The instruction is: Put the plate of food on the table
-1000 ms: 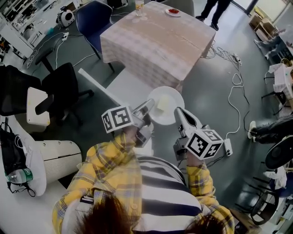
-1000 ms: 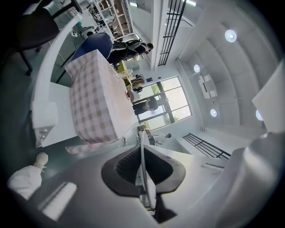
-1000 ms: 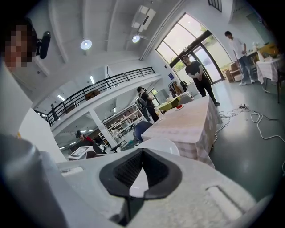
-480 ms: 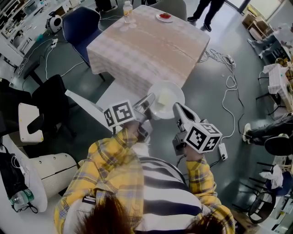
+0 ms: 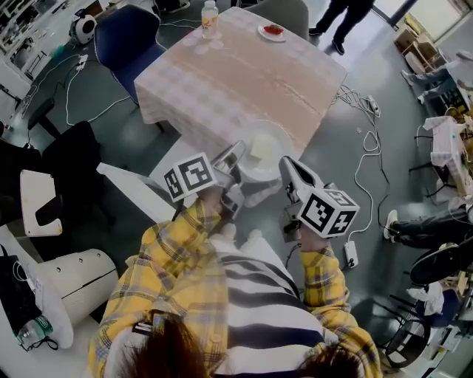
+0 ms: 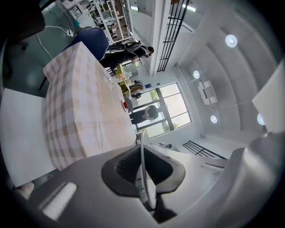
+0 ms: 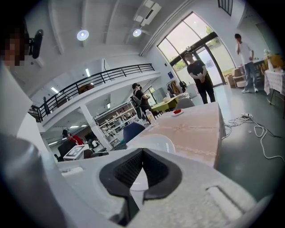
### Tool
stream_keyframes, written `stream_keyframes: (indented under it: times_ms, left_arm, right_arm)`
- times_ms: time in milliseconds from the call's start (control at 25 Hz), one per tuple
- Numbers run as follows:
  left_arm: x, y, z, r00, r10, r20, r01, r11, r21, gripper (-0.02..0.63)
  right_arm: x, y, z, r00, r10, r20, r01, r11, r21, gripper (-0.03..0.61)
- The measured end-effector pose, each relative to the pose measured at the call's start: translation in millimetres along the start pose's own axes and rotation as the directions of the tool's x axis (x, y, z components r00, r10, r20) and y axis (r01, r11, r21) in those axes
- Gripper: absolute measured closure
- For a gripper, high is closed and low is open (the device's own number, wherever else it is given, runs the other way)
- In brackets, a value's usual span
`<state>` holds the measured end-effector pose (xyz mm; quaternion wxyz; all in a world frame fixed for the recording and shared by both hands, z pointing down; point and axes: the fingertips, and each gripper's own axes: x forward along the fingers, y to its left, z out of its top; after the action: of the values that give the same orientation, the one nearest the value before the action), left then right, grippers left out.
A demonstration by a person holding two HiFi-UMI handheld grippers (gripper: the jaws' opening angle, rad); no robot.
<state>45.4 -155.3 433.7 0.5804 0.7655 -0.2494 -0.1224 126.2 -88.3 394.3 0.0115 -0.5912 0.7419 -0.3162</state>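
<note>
I can read no words anywhere. The cubes on the hand-held grippers carry only black and white square markers [image 5: 188,177], and the label of the bottle [image 5: 210,16] is too small to read.

The left hand-held gripper [image 5: 233,157] is closed on the left rim of the white plate [image 5: 277,140]; in the left gripper view the thin rim stands edge-on between the dark pads [image 6: 129,167]. The right hand-held gripper [image 5: 288,170] is closed on the opposite rim. In its own view, the plate's white surface spreads beyond the pads [image 7: 153,176]. The plate, with a pale piece of food [image 5: 260,146] on it, hangs in the air between the two, just at the near edge of the table [image 5: 244,74], not on its top.

The table has a checked cloth. At its far end stand the bottle and a small plate with something red [image 5: 273,31] (both well apart from the held plate). A blue chair [image 5: 122,37] stands at the far left corner. A person [image 5: 336,18] stands beyond the table. Cables [image 5: 362,170] and a power strip [image 5: 347,254] lie on the floor to the right.
</note>
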Motion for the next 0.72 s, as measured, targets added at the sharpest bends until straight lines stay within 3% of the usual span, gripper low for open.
stream_keyframes:
  times_ms: [720]
  left_arm:
    - [86,37,87,0.988,0.080,0.135,-0.075,0.996,-0.038,0.604]
  right_arm:
    - [122,-36,71,0.990,0.114,-0.089,-0.120,0.991,-0.066,0.580]
